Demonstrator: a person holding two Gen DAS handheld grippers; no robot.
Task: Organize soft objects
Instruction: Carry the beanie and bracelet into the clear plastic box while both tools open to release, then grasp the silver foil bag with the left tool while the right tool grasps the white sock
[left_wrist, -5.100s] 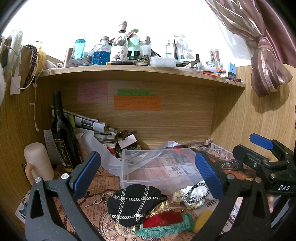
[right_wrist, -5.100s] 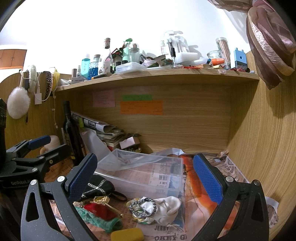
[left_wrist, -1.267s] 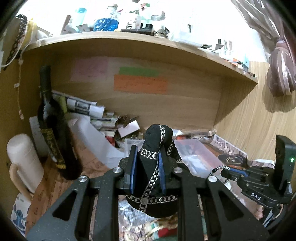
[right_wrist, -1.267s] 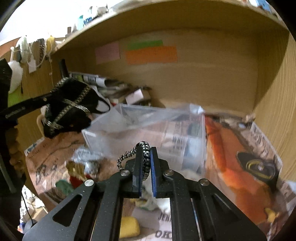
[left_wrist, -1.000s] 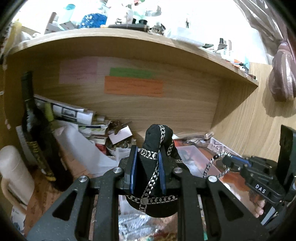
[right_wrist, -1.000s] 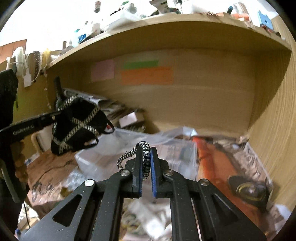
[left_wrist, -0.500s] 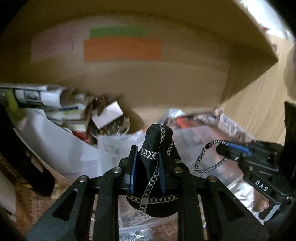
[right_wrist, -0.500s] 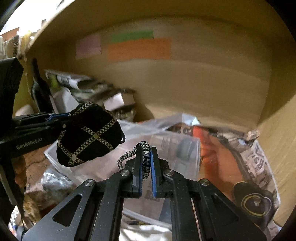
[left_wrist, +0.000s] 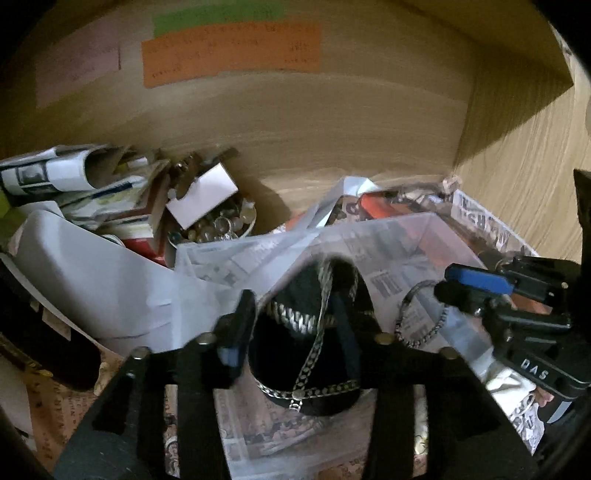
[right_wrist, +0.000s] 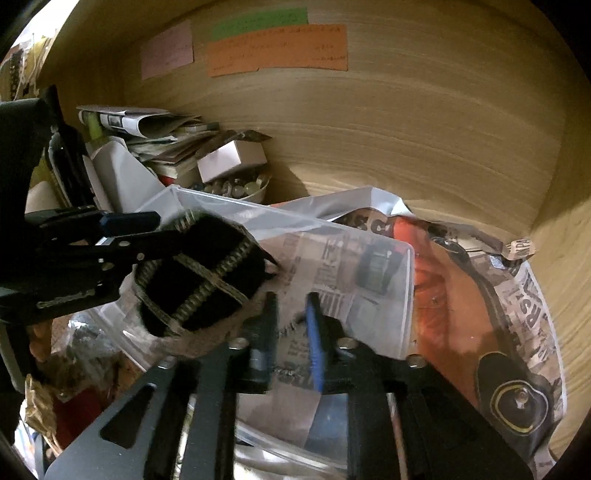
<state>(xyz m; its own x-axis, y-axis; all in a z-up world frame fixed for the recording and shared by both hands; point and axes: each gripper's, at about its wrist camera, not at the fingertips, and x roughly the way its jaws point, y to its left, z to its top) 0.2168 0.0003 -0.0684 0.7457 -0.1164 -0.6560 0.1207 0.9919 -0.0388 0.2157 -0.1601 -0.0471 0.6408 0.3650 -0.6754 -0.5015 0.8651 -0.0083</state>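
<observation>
The black pouch with silver chain trim (left_wrist: 314, 354) sits between my left gripper's (left_wrist: 291, 325) fingers, which have spread apart around it; it hangs over the clear plastic bin (left_wrist: 402, 240). In the right wrist view the pouch (right_wrist: 199, 273) is at the left, over the bin (right_wrist: 354, 266). My right gripper (right_wrist: 290, 332) has its fingers slightly parted, with the black-and-white braided band (right_wrist: 291, 371) blurred low between them. The band (left_wrist: 421, 321) also shows in the left wrist view, below the right gripper's blue tip.
A bowl of glass marbles (left_wrist: 221, 225), a white box (left_wrist: 201, 194) and rolled papers (left_wrist: 70, 173) crowd the back left. Newspaper (right_wrist: 532, 314) lines the desk at right. A dark bottle (right_wrist: 70, 162) stands far left. Wooden walls close in behind and right.
Both grippers moved down over the bin. The left fingers have spread around the pouch, and the right fingers have parted, with the band slipping lower.
</observation>
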